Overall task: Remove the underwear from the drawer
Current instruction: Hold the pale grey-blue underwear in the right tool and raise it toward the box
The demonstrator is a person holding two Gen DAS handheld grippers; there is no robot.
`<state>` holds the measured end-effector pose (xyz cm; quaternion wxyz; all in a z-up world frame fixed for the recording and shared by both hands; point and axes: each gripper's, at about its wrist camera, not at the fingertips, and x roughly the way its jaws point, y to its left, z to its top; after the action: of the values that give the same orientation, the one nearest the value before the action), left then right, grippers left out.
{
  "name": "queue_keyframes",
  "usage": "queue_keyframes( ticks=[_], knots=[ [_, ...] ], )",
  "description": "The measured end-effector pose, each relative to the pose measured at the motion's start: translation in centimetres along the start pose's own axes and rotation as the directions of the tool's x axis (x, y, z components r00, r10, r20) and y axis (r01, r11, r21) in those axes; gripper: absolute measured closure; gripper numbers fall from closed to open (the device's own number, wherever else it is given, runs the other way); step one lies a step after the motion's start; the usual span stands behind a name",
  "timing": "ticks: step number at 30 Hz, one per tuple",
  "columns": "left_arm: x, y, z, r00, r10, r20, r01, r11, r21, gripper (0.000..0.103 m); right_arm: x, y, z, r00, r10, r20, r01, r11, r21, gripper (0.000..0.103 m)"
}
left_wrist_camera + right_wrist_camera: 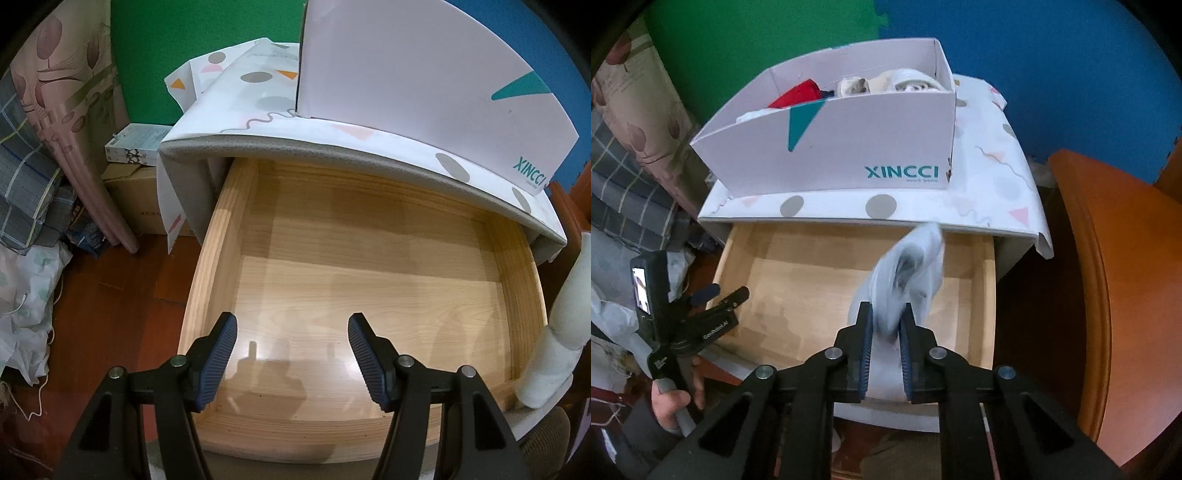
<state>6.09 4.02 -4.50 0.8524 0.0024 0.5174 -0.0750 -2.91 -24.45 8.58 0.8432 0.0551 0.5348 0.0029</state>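
The right gripper [886,332] has its jaws clamped on the white underwear [908,269], which hangs blurred above the open wooden drawer [798,295]. The left gripper [291,354] hovers over the bare drawer floor, jaws apart and empty. This looks like the lift-out step; next, carry the underwear clear, perhaps toward the white box [849,147] beyond.

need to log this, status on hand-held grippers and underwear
Right hand-held gripper shut on underwear, above drawer. Left hand-held gripper open, empty. Nothing blocking.

drawer [369,258]: glossy wood | underwear [908,273]: soft white cloth | box [849,147]: matt cardboard
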Motion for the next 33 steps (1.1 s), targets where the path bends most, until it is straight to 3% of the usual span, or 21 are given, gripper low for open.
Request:
queue_keyframes(
  ticks=[8, 10, 12, 14, 16, 19, 27, 33],
  knots=[
    [0.0, 0.1, 0.0, 1.000, -0.011, 0.003, 0.011, 1.000, -0.002, 0.039, 5.6, -0.8, -0.2, 0.996, -0.022, -0.086, 0.026, 0.999, 0.039, 0.092],
    [0.0, 0.2, 0.0, 1.000, -0.009, 0.001, 0.009, 1.000, 0.000, 0.039, 6.7, -1.0, 0.3, 0.995, -0.026, -0.095, 0.030, 0.999, 0.043, 0.083],
    [-0.1, 0.3, 0.0, 1.000, -0.012, 0.001, 0.012, 1.000, -0.002, 0.039, 9.0, -1.3, 0.6, 0.988, -0.032, -0.150, 0.042, 0.997, 0.064, 0.082],
    [-0.1, 0.5, 0.1, 1.000, -0.019, 0.002, 0.019, 1.000, -0.012, 0.039, 11.9, -1.5, 0.4, 0.975, -0.033, -0.218, 0.050, 0.996, 0.073, 0.075],
    [0.0, 0.6, 0.1, 1.000, -0.026, 0.001, 0.026, 0.999, -0.020, 0.039, 13.9, -1.4, 0.0, 0.966, -0.062, -0.250, 0.081, 0.995, 0.066, 0.056],
    [0.0, 0.6, 0.1, 0.999, -0.032, 0.002, 0.032, 0.999, -0.024, 0.039, 16.8, -0.9, -0.5, 0.945, -0.108, -0.308, 0.124, 0.992, 0.032, 0.044],
    [0.0, 0.3, 0.0, 1.000, -0.030, 0.001, 0.030, 0.999, -0.020, 0.039, 20.4, 0.0, 0.3, 0.923, -0.180, -0.342, 0.160, 0.983, -0.085, 0.039],
    [0.0, 0.2, 0.1, 1.000, -0.026, -0.001, 0.026, 0.999, -0.019, 0.039, 20.7, 0.4, -0.1, 0.926, -0.173, -0.336, 0.148, 0.984, -0.099, 0.053]
  ],
)
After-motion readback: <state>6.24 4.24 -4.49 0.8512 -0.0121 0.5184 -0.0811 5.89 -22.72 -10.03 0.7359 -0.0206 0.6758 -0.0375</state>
